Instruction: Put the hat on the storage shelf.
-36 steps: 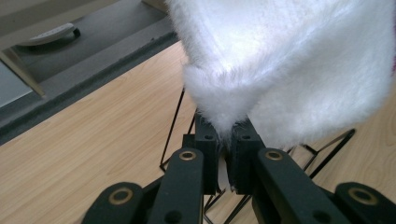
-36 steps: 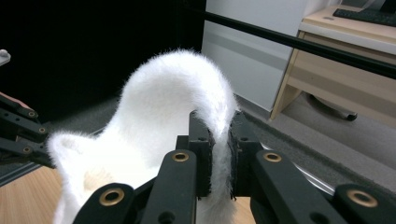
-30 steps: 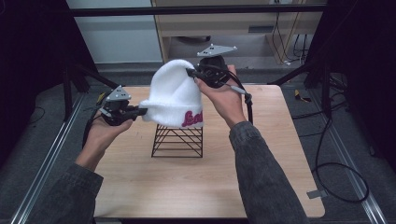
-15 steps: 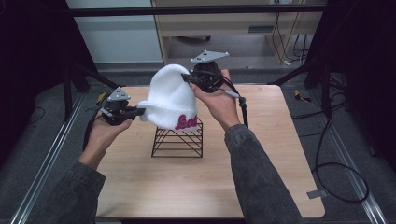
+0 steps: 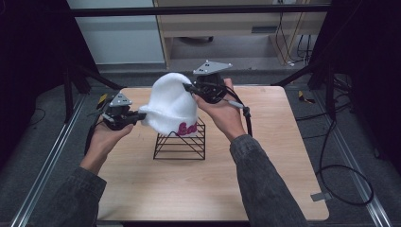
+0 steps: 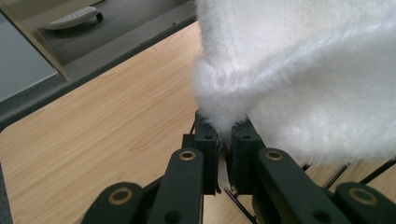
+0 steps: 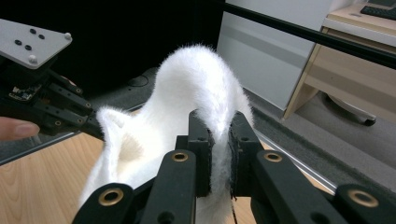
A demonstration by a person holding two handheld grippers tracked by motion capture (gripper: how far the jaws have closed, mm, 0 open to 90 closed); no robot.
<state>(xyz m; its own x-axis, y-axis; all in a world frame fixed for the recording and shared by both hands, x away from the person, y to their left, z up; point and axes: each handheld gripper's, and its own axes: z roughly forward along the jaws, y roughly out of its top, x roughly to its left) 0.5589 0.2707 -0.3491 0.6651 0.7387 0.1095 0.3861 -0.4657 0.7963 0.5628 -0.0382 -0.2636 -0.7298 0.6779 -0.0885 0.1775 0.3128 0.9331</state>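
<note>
I have the fluffy white knitted beanie with pink lettering [image 5: 169, 106] stretched between my two tools, hanging just above the black wire-frame stand [image 5: 181, 141] that sits near the middle of the pale wooden table [image 5: 265, 156]. It is soft, light and floppy, I judge, with no stiffness of its own, so it sags wherever I don't carry it; the fuzzy pile could slip through a shallow pinch. The folded brim looks the safest hold, thick and doubled.

My left gripper [image 5: 136, 115] is at the beanie's 9 o'clock in the high view, jaws nearly closed on a fold of the brim edge [image 6: 219, 105]. My right gripper [image 5: 188, 88] is at about 1 o'clock, higher up, jaws clamped on a ridge of the fabric [image 7: 219, 126], which bulges out above them.

My left hand [image 5: 105, 138] sits low, palm up under its tool, forearm coming in from 7 o'clock. My right hand [image 5: 223, 111] is raised, wrist turned inward, pointing its tool toward 9 o'clock over the stand.
</note>
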